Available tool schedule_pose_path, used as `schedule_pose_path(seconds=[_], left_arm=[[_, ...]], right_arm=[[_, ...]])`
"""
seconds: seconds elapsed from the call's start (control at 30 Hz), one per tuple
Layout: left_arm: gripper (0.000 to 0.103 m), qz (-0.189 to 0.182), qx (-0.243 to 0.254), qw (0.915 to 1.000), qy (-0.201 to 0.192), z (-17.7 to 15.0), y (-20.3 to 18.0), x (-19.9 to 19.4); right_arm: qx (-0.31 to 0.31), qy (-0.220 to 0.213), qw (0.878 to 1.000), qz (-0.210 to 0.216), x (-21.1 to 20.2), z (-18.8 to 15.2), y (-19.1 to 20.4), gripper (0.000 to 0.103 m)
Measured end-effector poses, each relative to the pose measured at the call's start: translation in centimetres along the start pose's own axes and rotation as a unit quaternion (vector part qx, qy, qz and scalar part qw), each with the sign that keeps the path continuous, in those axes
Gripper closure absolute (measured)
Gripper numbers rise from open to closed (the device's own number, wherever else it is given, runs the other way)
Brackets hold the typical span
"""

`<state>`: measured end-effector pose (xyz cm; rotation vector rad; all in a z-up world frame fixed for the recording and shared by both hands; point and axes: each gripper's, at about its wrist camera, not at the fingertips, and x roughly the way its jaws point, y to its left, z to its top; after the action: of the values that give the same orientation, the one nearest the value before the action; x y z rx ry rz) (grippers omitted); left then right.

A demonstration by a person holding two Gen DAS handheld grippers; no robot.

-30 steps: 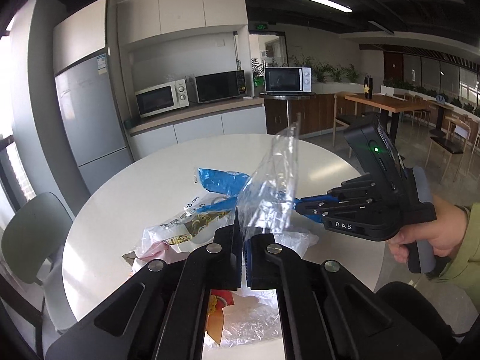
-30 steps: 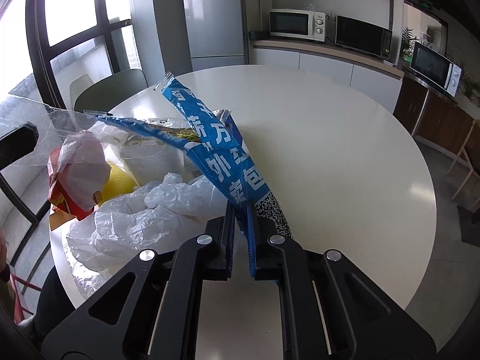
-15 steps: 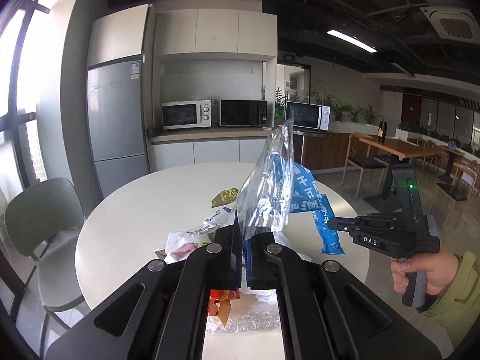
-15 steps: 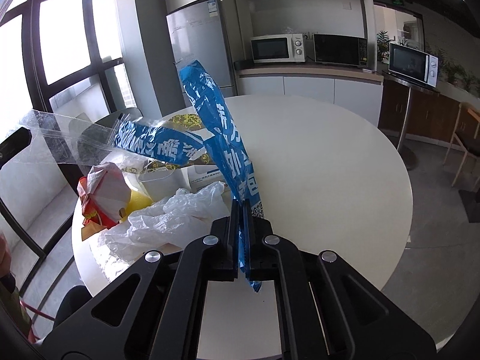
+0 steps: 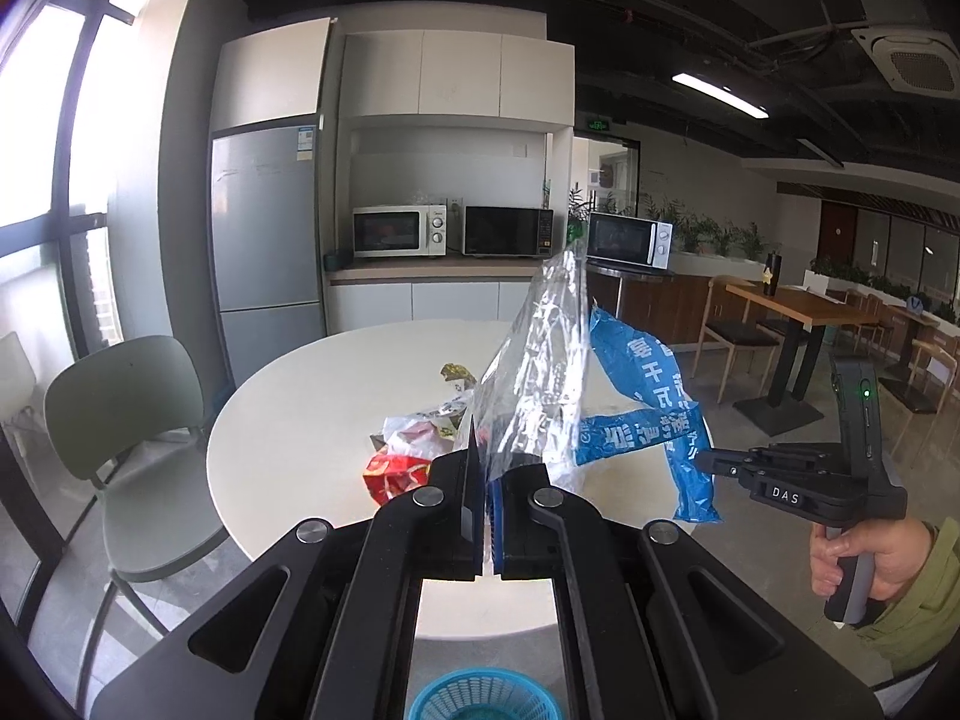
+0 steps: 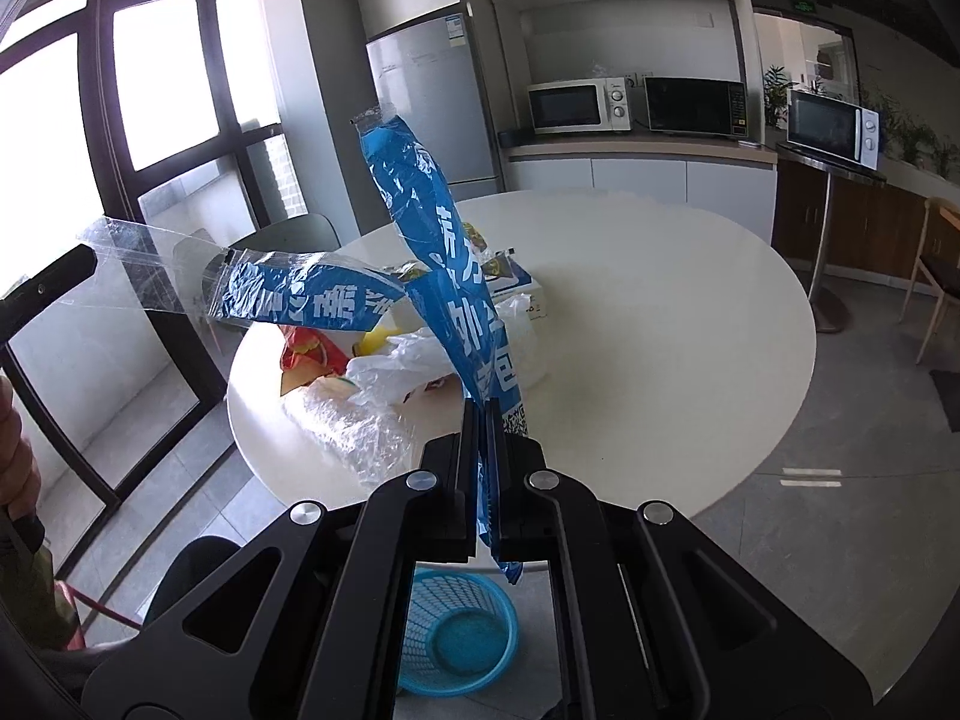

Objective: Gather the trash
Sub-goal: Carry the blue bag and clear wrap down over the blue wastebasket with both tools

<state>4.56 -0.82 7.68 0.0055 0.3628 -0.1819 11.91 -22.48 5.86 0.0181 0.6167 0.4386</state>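
A long blue-and-clear plastic wrapper point(image 5: 642, 396) with white lettering hangs between both grippers, off the table. My left gripper point(image 5: 489, 480) is shut on its clear end point(image 5: 540, 360). My right gripper point(image 6: 483, 420) is shut on its blue end point(image 6: 432, 240); it shows in the left wrist view point(image 5: 708, 461) at the right. More trash lies on the round white table point(image 6: 660, 300): a red snack bag point(image 5: 393, 471), white plastic bags point(image 6: 384, 378) and a white box point(image 6: 522, 294). A blue mesh basket point(image 6: 456, 642) stands on the floor below my grippers.
A green chair point(image 5: 126, 408) stands left of the table by the windows. A fridge point(image 5: 267, 228) and a counter with microwaves point(image 5: 399, 231) line the back wall. Wooden tables and chairs point(image 5: 798, 312) stand at the right.
Both grippers have lifted and pulled back from the table with the wrapper stretched between them. The blue basket on the floor has come into view below.
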Motion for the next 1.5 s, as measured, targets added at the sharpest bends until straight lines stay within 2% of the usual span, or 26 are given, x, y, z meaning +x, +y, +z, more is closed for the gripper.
schedule_pose_path(seconds=[0.3, 0.4, 0.57, 0.77, 1.1, 1.2, 1.4, 1.5], left_arm=[[0.102, 0.022, -0.010, 0.9990, 0.036, -2.3, 1.7, -3.3], [0.102, 0.037, -0.012, 0.9971, 0.066, -3.5, 1.9, -3.6], [0.102, 0.036, -0.011, 0.9926, 0.115, -6.8, 2.3, -4.0], [0.102, 0.033, -0.031, 0.9869, 0.155, -9.8, 2.7, -2.2], [0.102, 0.043, -0.045, 0.9736, 0.220, -15.4, 3.5, 1.9], [0.102, 0.068, -0.028, 0.9704, 0.230, -16.9, 3.2, 2.9], [0.102, 0.072, -0.032, 0.9652, 0.250, -19.1, 3.6, 4.5], [0.102, 0.074, -0.034, 0.9657, 0.246, -20.4, 4.1, 5.5]], right_arm=[[-0.018, 0.028, 0.999, 0.042, -2.9, -3.5, 2.6, 0.101], [-0.023, 0.043, 0.998, 0.049, -3.6, -4.8, 3.1, 0.101], [-0.024, 0.079, 0.994, 0.068, -3.8, -7.4, 3.7, 0.101], [-0.043, 0.151, 0.984, 0.088, -1.5, -11.1, 5.5, 0.101], [-0.017, 0.242, 0.966, 0.093, 4.1, -16.3, 5.3, 0.101], [-0.002, 0.277, 0.956, 0.097, 6.7, -18.3, 5.1, 0.101], [0.002, 0.314, 0.946, 0.078, 10.6, -20.3, 5.2, 0.101], [0.005, 0.329, 0.942, 0.063, 12.4, -20.8, 4.8, 0.101]])
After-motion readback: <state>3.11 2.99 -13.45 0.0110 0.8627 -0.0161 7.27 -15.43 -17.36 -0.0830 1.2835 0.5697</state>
